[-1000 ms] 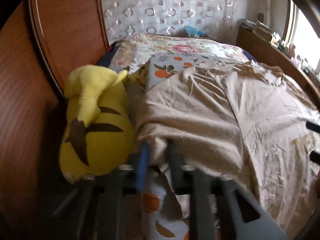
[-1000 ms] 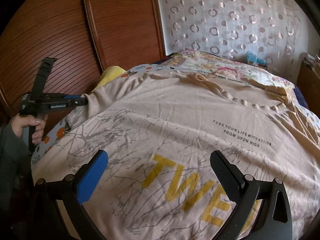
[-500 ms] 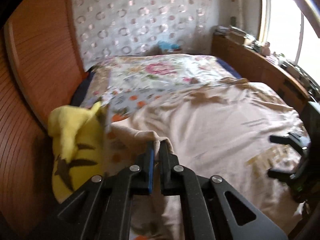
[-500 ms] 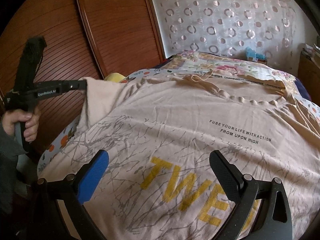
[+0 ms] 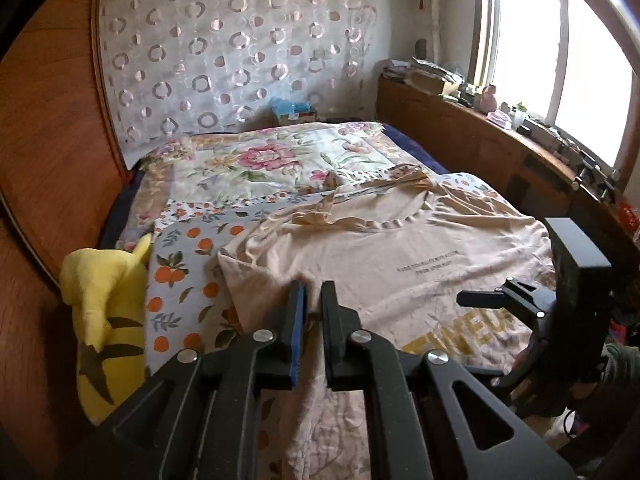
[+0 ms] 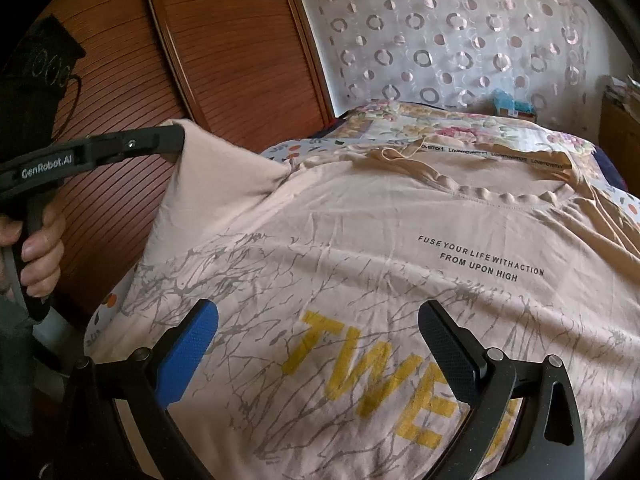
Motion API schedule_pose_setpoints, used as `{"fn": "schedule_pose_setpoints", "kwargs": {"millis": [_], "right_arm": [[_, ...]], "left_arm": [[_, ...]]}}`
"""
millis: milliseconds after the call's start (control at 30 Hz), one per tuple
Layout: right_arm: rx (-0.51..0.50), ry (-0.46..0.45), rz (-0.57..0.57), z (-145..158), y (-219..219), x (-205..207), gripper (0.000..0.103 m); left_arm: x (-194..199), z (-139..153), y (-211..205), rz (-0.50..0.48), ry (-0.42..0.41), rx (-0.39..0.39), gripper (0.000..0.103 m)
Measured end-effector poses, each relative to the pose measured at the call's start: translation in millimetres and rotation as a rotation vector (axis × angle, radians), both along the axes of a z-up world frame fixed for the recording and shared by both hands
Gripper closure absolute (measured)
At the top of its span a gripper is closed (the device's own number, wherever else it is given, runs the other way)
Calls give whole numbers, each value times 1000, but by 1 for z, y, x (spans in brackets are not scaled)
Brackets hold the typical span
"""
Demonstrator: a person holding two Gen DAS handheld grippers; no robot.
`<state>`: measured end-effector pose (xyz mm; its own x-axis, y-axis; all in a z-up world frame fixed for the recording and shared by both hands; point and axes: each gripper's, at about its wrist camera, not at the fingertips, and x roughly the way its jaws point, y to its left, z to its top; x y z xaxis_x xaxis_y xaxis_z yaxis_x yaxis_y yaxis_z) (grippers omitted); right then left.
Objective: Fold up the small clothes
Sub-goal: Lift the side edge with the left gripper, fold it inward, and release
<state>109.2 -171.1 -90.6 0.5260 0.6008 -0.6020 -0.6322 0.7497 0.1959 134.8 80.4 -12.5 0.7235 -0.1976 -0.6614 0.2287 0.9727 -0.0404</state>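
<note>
A beige T-shirt (image 6: 400,240) with yellow letters and black small print lies face up, spread over the bed. It also shows in the left wrist view (image 5: 400,256). My left gripper (image 5: 314,292) is shut on the shirt's left sleeve (image 6: 216,176) and holds it lifted above the bed; it shows in the right wrist view (image 6: 176,140) too. My right gripper (image 6: 318,336) is open and empty, hovering over the shirt's lower front near the yellow letters; it also shows in the left wrist view (image 5: 480,298).
A yellow plush toy (image 5: 104,312) lies at the bed's left edge by the wooden wardrobe (image 6: 224,48). A flowered quilt (image 5: 272,164) covers the far bed. A wooden ledge (image 5: 480,136) with clutter runs along the right under the window.
My left gripper has risen and swung rightward, pulling the pinched sleeve up off the bed. The right gripper has stayed open in place over the shirt.
</note>
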Motion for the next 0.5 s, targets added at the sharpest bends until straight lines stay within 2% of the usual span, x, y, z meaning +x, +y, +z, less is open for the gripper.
{"fn": "schedule_pose_setpoints", "kwargs": {"millis": [67,200,267,367,433,500], "right_arm": [[5,7,-3,-1,1,2,3],[5,5,-6,-3,5,1,3],[0,0,-3,-3,8,0,3],[-25,-17,19,-2,10,-4,9],[-31,-24,35,2,13,-5,17],[-36,-35,57,7,19,-4,26]], "left_arm": [[-1,1,1,4,-8,5,67],[-2,0,7,-20,4,-19,55],[-5,-3,11,-10,5,-20,37],[-13,-9,23,17,3,-38,32],[-21,-15,31,44,0,-36,26],[-29,-22,42,72,-1,-36,24]]}}
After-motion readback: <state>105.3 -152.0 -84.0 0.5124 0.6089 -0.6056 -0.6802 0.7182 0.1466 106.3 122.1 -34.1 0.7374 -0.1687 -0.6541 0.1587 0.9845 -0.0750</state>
